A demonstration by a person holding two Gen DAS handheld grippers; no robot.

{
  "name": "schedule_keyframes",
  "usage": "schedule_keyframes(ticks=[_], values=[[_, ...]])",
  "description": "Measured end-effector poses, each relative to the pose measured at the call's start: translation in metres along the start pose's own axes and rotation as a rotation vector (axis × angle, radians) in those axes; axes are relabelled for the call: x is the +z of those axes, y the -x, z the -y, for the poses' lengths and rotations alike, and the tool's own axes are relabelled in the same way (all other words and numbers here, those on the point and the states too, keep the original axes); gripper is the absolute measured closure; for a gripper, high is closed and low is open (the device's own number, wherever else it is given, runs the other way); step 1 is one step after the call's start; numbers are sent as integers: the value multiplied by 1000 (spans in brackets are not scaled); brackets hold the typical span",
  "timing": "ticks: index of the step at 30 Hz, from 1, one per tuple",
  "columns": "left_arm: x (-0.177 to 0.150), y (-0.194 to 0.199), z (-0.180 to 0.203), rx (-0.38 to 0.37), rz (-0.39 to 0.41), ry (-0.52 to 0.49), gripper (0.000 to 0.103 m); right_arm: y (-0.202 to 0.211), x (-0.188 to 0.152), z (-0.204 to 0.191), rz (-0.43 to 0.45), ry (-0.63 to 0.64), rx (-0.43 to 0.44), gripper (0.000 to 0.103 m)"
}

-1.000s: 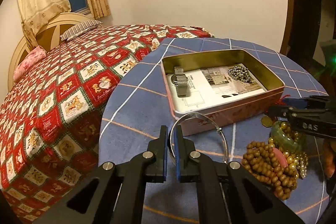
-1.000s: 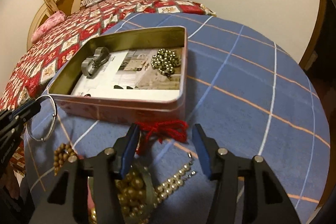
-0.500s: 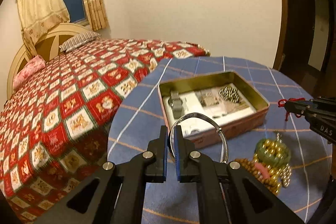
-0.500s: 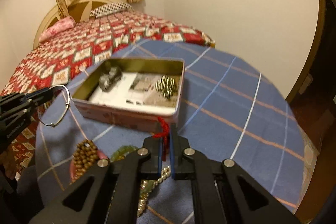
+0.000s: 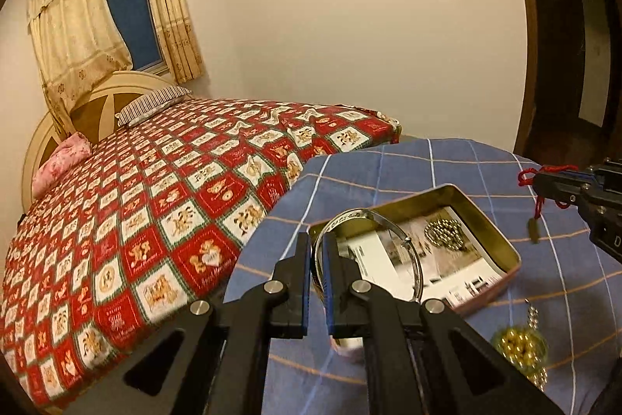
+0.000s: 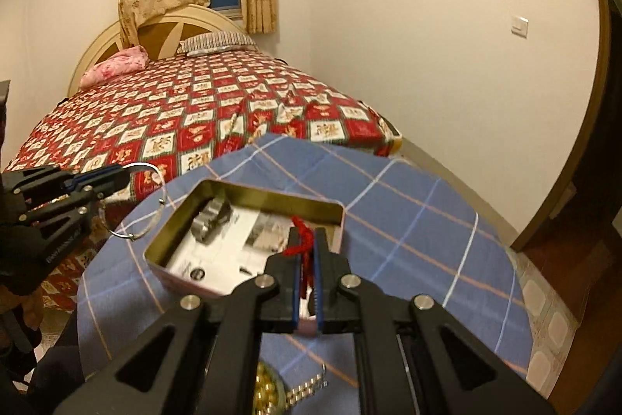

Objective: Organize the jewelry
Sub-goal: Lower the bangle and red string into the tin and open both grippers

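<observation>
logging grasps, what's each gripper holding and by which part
Left gripper pinches the silver bangle at its rim. Right gripper pinches the red cord near its knotted end.

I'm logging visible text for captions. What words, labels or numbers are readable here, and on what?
"D": right gripper body, rest cut off.
Left gripper side lettering: blurred.
Bangle band marking: unreadable.
Printed sheet in tin: too small.
Quilt square lettering: blurred.

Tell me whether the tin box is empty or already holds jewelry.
Not empty. The open tin box already holds a metal watch and a dark bead bracelet, both lying on a printed paper liner.
</observation>
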State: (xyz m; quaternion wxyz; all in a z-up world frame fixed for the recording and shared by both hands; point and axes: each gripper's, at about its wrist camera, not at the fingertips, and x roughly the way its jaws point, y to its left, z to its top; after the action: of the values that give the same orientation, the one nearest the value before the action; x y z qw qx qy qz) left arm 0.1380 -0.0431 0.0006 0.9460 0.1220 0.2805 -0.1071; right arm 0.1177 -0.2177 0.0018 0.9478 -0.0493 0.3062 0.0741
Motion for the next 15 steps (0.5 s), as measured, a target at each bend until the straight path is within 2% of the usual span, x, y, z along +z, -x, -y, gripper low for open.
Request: schedule_keyframes(ticks=[7,15], values=[[12,-25,5,14,-14,-15,98,-25,11,-9,-7,36,-1,96],[11,-51,11,15,-51,-22,98,-54,13,-13,-32,56,11,96]])
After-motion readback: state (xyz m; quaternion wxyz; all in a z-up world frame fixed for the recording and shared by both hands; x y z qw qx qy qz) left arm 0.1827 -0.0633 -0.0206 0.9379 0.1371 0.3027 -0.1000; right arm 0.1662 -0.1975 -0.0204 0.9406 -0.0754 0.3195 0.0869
